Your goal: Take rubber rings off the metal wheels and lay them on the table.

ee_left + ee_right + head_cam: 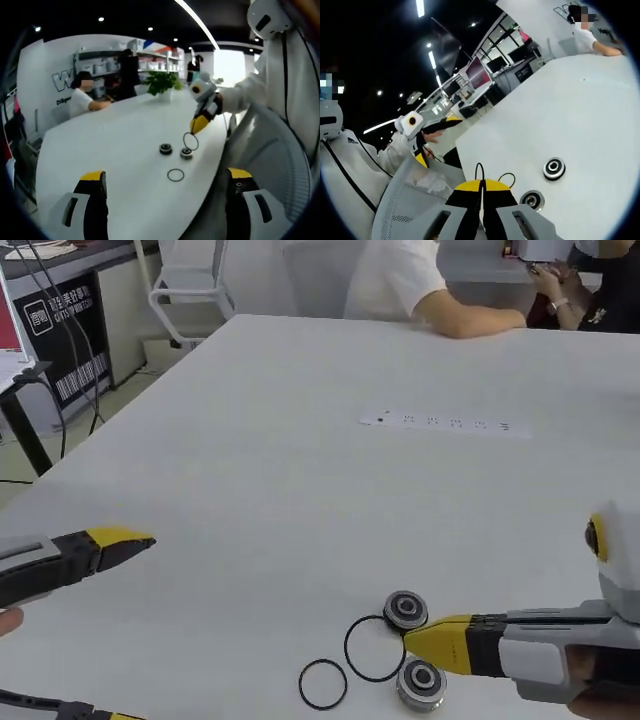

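I held the right gripper [415,642] clamped on a rubber ring [375,648], seemingly just off the table [300,490] between far metal wheel [405,609] and near metal wheel [421,683], for laying beside the loose ring [323,684]; left gripper [135,630] gaped wide, kept aside.

left gripper [135,628] held low at the left, 2 yellow-tipped jaws spread wide apart, gripping nothing. right gripper [425,643] reaching in from the right, jaws pressed together, pinching the rim of a rubber ring [346,648].
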Tool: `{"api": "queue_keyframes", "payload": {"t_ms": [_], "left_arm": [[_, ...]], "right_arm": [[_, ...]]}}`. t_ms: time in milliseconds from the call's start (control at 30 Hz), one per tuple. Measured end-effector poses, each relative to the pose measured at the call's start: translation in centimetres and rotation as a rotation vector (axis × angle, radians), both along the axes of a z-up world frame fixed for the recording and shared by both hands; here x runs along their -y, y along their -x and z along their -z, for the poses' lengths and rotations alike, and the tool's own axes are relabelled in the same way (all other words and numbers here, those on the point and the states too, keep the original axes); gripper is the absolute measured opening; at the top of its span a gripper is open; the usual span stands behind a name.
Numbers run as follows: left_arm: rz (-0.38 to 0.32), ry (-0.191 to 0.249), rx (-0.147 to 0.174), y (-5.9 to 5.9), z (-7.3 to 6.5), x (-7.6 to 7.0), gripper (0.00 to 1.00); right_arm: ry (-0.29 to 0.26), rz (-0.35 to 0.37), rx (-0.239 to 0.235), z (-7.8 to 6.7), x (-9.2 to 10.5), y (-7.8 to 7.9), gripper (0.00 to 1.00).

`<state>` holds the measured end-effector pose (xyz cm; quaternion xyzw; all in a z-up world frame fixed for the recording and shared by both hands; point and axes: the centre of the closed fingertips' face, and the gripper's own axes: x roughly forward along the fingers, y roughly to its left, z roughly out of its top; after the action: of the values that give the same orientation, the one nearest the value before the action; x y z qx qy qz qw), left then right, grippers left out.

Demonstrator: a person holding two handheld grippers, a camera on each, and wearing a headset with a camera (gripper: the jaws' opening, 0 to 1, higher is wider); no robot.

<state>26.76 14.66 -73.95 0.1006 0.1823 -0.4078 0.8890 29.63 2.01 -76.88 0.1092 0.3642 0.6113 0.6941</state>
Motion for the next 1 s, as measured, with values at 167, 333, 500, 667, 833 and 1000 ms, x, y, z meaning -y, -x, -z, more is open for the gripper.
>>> {"api": "queue_keyframes", "payload": {"t_ms": [167, 333, 500, 667, 833, 1000], "left_arm": [[-0.009, -0.004, -0.007, 0.4, 0.3, -0.4, 1.0], [-0.025, -0.001, -0.01, 0.5, 0.5, -0.9, 1.0], [-0.04, 0.014, -0.005, 0.3, 0.4, -0.9, 1.0], [-0.033, 0.012, -0.004, 0.2, 0.4, -0.7, 1.0], [-0.028, 0.014, -0.011, 0.3, 0.5, -0.6, 0.99], [-0.029, 0.01, -0.013, 0.3, 0.6, -0.7, 0.99]], "right_arm": [[0.041, -0.048, 0.014, 0.9, -1.0, 0.2, 0.0], [0.128, -0.085, 0.073, 2.7, -1.0, -0.1, 0.0], [0.195, -0.131, 0.111, 4.6, -1.5, 0.0, 0.0], [0.265, -0.143, 0.151, 6.2, -1.8, -0.5, 0.0], [0.315, -0.157, 0.204, 7.3, -2.1, -0.9, 0.0], [0.352, -0.147, 0.222, 8.0, -2.0, -1.6, 0.0]]}}
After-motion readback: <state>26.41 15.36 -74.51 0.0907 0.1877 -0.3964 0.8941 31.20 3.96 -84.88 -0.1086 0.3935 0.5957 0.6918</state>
